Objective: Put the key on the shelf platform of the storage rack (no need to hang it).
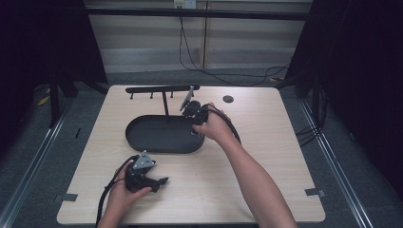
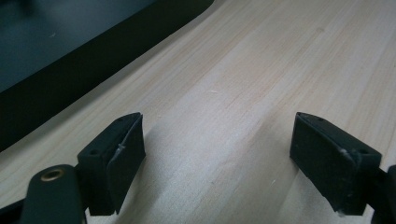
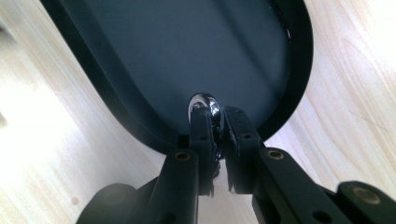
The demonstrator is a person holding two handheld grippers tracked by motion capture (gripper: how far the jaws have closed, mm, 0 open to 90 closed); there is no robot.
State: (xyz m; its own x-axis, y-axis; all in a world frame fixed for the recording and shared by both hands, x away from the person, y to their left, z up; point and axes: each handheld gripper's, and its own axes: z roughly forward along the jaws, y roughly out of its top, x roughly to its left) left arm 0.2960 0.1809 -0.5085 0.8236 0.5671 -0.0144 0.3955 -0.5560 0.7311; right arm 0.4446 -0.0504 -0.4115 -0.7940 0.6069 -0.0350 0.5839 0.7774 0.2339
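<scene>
High view: a light wooden bench (image 1: pixel 266 142) carries a long, dark oval tray (image 1: pixel 142 137) near the middle, a bit toward the far edge. Behind the tray, near the far edge, stands a thin black rack (image 1: pixel 161 89) with a long bar on top and small pegs hanging under it. A small dark round spot (image 1: pixel 228 99) sits near the far right corner of the bench. The right hand (image 1: pixel 214 126) holds the right gripper (image 1: pixel 194 111) over the right end of the tray. The left hand (image 1: pixel 130 183) holds the left gripper (image 1: pixel 164 181) low over the bench near the front edge, in front of the tray and apart from it. In the right gripper view, the fingers (image 3: pixel 203 135) are almost pressed together and pinch a small shiny silver thing (image 3: pixel 205 105) with a round top. It is too small to tell what it is. It sits just above the dark floor of the tray, near the tray's curved rim. In the left gripper view, the fingers (image 2: pixel 119 158) are spread wide with bare wood between them, and the dark wall of the tray runs along the upper left.
</scene>
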